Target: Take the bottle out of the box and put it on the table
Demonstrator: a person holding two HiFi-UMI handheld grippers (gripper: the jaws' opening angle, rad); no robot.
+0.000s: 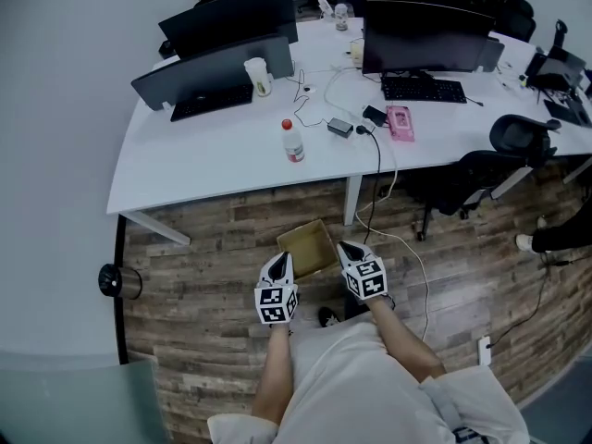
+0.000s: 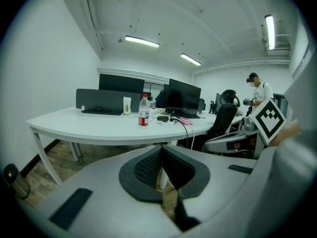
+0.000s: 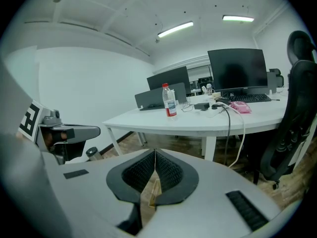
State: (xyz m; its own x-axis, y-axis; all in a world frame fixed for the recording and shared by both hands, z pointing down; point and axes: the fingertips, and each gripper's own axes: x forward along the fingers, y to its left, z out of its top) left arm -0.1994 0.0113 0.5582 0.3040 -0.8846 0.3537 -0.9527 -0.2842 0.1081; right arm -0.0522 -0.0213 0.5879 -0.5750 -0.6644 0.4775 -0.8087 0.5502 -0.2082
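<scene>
A clear bottle [image 1: 292,141] with a red cap and red label stands upright on the white table [image 1: 203,169]. It also shows in the left gripper view, bottle [image 2: 143,111], and in the right gripper view, bottle [image 3: 170,101]. An open cardboard box [image 1: 310,248] sits on the wood floor just in front of both grippers. My left gripper [image 1: 283,261] is at the box's near left corner and is shut and empty, left gripper [image 2: 161,148]. My right gripper [image 1: 348,249] is at the box's right side, also shut with nothing in it, right gripper [image 3: 154,153].
The table carries monitors [image 1: 421,35], keyboards [image 1: 424,89], a white cup [image 1: 258,76], a pink item [image 1: 400,122] and cables that hang to the floor [image 1: 388,192]. Black office chairs [image 1: 499,160] stand at the right. A small round bin [image 1: 118,281] is on the floor at the left.
</scene>
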